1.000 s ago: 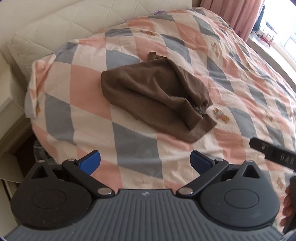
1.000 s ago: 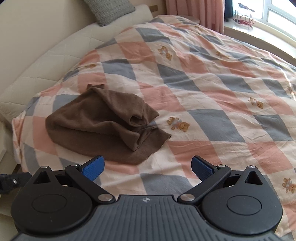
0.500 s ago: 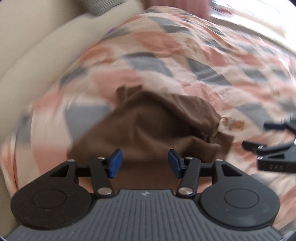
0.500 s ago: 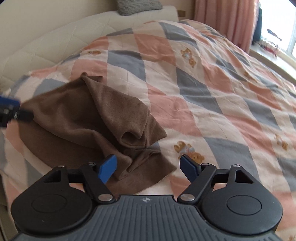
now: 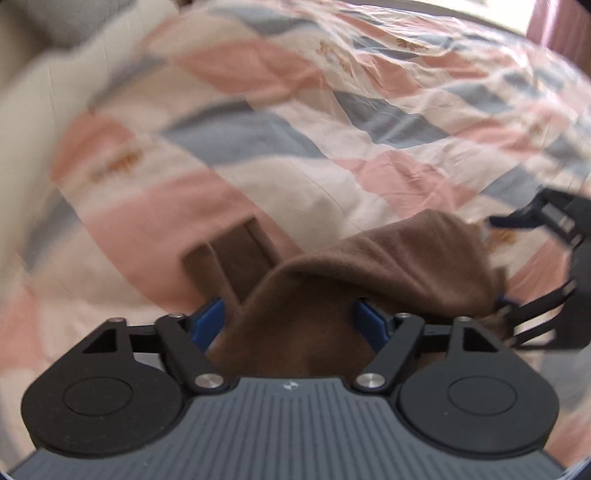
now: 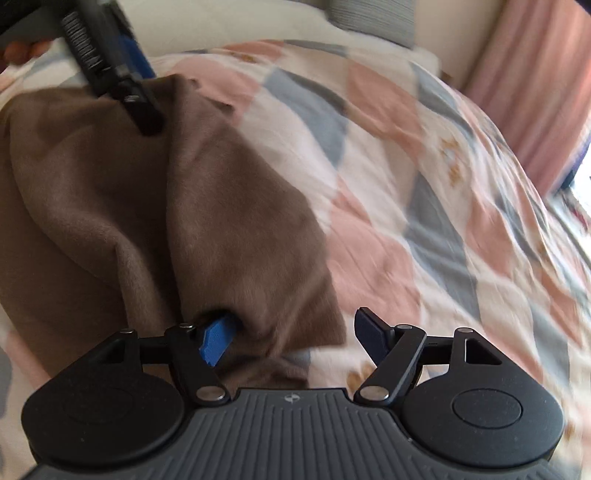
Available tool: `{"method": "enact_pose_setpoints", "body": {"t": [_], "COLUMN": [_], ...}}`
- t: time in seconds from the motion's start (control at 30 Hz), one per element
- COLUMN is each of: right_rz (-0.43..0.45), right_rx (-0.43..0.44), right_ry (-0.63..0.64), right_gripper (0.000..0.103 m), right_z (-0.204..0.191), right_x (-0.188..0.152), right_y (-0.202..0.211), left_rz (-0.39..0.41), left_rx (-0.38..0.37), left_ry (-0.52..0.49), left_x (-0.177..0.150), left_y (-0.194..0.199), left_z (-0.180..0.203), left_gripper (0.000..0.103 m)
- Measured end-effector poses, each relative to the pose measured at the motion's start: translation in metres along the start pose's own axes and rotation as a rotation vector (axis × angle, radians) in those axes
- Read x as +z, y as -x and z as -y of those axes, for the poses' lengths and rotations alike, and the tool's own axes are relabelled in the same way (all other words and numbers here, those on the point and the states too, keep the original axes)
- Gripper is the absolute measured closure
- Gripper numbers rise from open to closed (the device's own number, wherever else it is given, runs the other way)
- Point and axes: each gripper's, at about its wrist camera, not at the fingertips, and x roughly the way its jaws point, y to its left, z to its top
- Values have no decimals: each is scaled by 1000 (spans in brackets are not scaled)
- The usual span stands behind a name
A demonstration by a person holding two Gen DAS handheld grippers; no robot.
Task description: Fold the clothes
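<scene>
A crumpled brown garment [image 5: 369,266] lies on a pink, grey and white checked quilt [image 5: 258,129]. My left gripper [image 5: 289,319] is open and pushed up against the garment, with a raised fold of it between the blue fingers [image 5: 208,321]. In the right wrist view the same garment [image 6: 221,206] fills the left half. My right gripper [image 6: 295,336] is open at its near right corner, with the left finger tucked under a fold. Each gripper shows in the other's view: the right gripper [image 5: 517,262] at the garment's right end, the left gripper [image 6: 142,92] at its far edge.
The quilt [image 6: 424,192] stretches away to the right with bear prints on it. A cream padded headboard [image 5: 22,74] runs along the far left. A grey cushion [image 6: 369,14] lies at the head of the bed and a pink curtain [image 6: 535,74] hangs at the far right.
Both grippers have moved in from the bed's edge down to the garment. The left one now straddles a fold; the right one has reached the near corner. Both views are motion-blurred.
</scene>
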Motion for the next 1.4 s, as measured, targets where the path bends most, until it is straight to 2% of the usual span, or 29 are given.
{"method": "enact_pose_setpoints", "body": {"t": [0.03, 0.07, 0.1, 0.13, 0.3, 0.33, 0.4, 0.5, 0.63, 0.7, 0.8, 0.87, 0.97, 1.03, 1.1, 1.17, 1.23, 1.27, 1.33, 1.37, 1.4], "right_rz": [-19, -23, -2, 15, 137, 163, 227, 344, 535, 616, 641, 605, 459, 295, 70, -165, -328, -396, -403, -383, -357], "right_rx": [28, 38, 44, 36, -34, -53, -94, -156, -240, -264, -292, -318, -356, -372, -354, -314, -287, -268, -248, -232, -226], "right_ry": [19, 5, -26, -62, -235, -260, -296, -339, -316, -277, -218, -203, -243, -296, -368, -443, -525, -566, -658, -698, -723], "right_gripper": [89, 95, 95, 96, 97, 97, 97, 97, 97, 97, 97, 97, 97, 97, 97, 97, 97, 97, 95, 85, 80], "right_z": [-1, -1, 1, 4, 30, 37, 52, 73, 94, 91, 76, 63, 55, 50, 38, 25, 14, 9, 5, 7, 9], "right_x": [2, 3, 1, -1, -10, -11, -13, -14, -15, -27, -66, -106, -186, -247, -312, -376, -423, -443, -466, -469, -469], "right_y": [-2, 1, 9, 21, 102, 121, 160, 220, 309, 358, 421, 454, 495, 508, 504, 492, 479, 473, 478, 482, 481], "left_rz": [-9, -18, -17, -3, 68, 86, 135, 221, 328, 355, 374, 375, 334, 281, 221, 153, 81, 49, 0, -16, -25], "left_rx": [-33, -65, -86, -90, -129, -134, -156, -176, -209, -216, -243, -261, -280, -285, -288, -285, -273, -269, -263, -260, -259], "left_ry": [35, 71, 98, 114, 192, 199, 216, 241, 238, 225, 258, 301, 343, 358, 369, 389, 414, 425, 444, 454, 464], "left_x": [-1, -2, -5, -10, -37, -42, -50, -55, -61, -73, -99, -121, -159, -181, -202, -215, -222, -224, -227, -231, -227], "left_y": [-3, -6, -4, 5, 74, 91, 126, 179, 248, 271, 297, 311, 316, 310, 300, 284, 264, 254, 236, 228, 220], "left_z": [-4, -9, -10, -7, 19, 28, 48, 76, 126, 159, 207, 239, 288, 316, 343, 364, 380, 386, 391, 390, 390], "left_gripper": [66, 71, 80, 84, 90, 96, 101, 101, 101, 103, 103, 103, 102, 98, 97, 91, 80, 78, 74, 74, 70]}}
